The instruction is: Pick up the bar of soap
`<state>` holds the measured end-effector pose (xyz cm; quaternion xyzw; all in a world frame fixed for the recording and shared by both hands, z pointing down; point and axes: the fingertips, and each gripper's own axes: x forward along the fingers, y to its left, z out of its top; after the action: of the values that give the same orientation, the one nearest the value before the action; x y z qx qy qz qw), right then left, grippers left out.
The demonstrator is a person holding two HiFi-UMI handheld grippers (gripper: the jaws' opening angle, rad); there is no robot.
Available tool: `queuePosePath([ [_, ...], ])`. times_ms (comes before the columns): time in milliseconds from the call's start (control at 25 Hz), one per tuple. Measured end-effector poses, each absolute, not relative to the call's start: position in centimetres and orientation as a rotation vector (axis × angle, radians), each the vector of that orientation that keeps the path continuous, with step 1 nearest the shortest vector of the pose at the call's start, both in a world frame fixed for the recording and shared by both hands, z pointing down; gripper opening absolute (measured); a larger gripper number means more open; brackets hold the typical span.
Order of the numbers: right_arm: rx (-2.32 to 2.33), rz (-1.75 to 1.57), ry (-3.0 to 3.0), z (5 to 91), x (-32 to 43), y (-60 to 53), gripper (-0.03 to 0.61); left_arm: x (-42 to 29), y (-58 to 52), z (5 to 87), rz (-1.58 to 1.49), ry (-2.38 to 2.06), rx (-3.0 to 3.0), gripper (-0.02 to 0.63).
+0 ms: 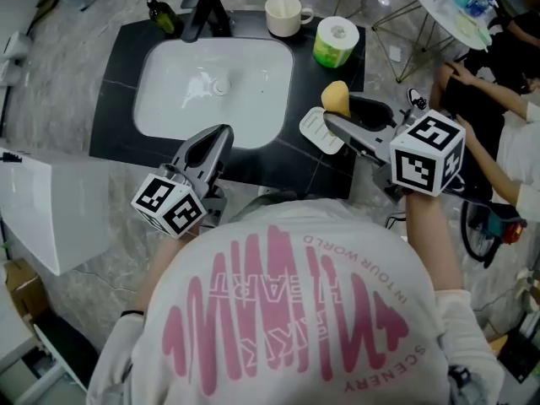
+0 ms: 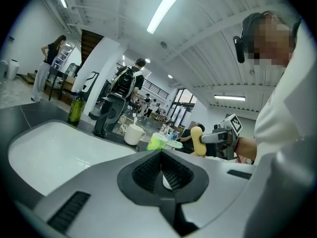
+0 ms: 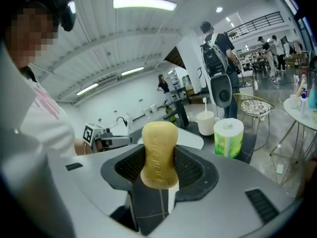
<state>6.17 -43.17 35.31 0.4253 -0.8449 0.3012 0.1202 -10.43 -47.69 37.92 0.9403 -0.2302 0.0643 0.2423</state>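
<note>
- Black desk (image 1: 118,83) with white sink (image 1: 181,99), on grey marble floor (image 1: 67,57).
- Right gripper (image 3: 159,168) clamps the soap (image 3: 159,143); left gripper (image 2: 162,168) closed, empty.
- Desk's near edge hidden behind the person's shirt (image 1: 295,310).

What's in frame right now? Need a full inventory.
yellow bar of soap: one, yellow, clamped in the right gripper above the counter
plastic soap dish: one, white, on the counter right of the sink
sink basin: one, white, set in the countertop
countertop: one, black, centre
faucet: one, black, behind the basin
pump bottle: one, green, left of the faucet
mug: one, white, right of the faucet
wrapped paper roll: one, white in green wrap, right of the mug
left gripper: one, grey, jaws together, empty
right gripper: one, grey, shut on the soap
</note>
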Motion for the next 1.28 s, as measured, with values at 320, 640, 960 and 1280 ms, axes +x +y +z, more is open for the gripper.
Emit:
queuePosePath([
  [320, 1.238, 0.917, -2.845, 32.5, 7.0, -40.6, 0.186, -6.7, -46.2, 35.7, 0.057, -0.618, 2.528, 0.009],
  [640, 1.368, 0.971, -2.887, 35.2, 10.9, -38.4, 0.186, -7.7, -45.3, 34.1, -0.107, -0.654, 2.526, 0.009],
  [960, 1.403, 1.019, -2.833, 37.6, 12.0, -38.1, 0.186, -8.8, -44.8, 36.7, 0.019, -0.776, 2.491, 0.009],
  [1280, 1.376, 1.031, -2.837, 37.8, 11.7, -38.4, 0.186, -8.6, -44.4, 36.8, 0.034, -0.766, 2.491, 0.009],
])
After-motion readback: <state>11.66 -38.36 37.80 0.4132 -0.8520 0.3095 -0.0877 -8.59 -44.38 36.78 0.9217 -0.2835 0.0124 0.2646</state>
